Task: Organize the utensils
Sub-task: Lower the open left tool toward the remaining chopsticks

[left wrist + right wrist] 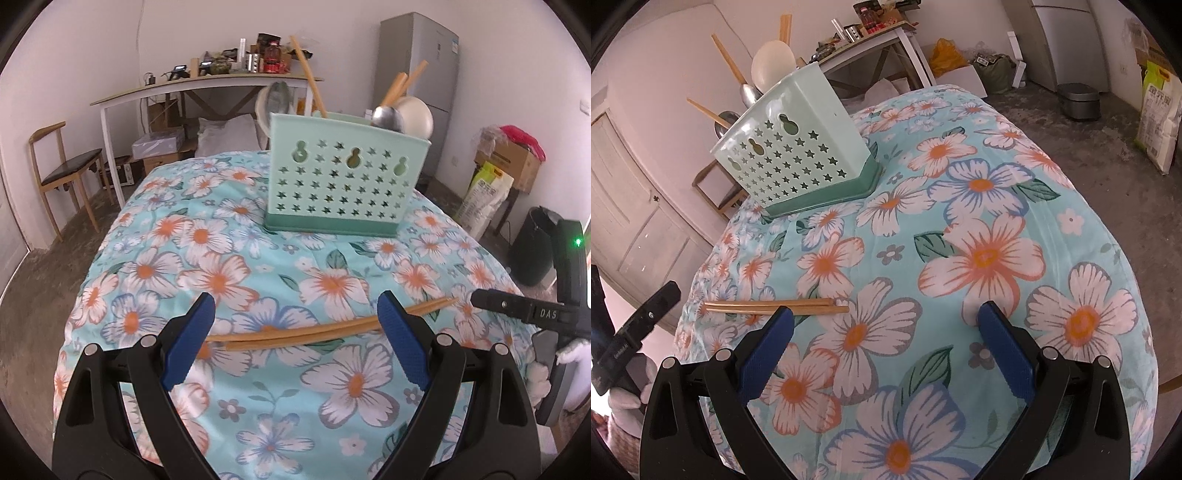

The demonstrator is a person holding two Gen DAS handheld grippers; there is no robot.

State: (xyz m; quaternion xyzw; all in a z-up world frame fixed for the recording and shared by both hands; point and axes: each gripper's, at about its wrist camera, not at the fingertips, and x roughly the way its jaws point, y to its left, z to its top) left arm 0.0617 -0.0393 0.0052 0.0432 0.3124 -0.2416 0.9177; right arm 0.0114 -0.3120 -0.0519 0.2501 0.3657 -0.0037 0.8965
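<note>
in the left wrist view, a wooden chair (62, 173) stood at the far left against the wall, with a long white desk (207, 86) piled with clutter beside it. nearer, the left gripper (295, 325) hung over the floral cloth (221, 258) with its 2 blue-padded fingers spread wide and nothing between them. the 2 chopsticks (306, 334) lay side by side on the cloth just beyond the fingertips, running from the left finger past the right finger, which hid part of them. further back and slightly right of centre stood the mint green utensil holder (343, 181), upright on the cloth, punched with stars. wooden handles, a metal ladle (388, 118) and a white spoon (417, 114) rose out of its top. a grey fridge (421, 74) stood behind it, and part of the right gripper's body showed at the right edge.

in the right wrist view, the holder (790, 155) sat at upper left, well apart from the chopsticks (775, 307), which lay near the cloth's left edge, touching each other. the right gripper (886, 328) was also spread open and empty; its left finger overlapped the chopsticks in the picture, but whether it touched them could not be told.
</note>
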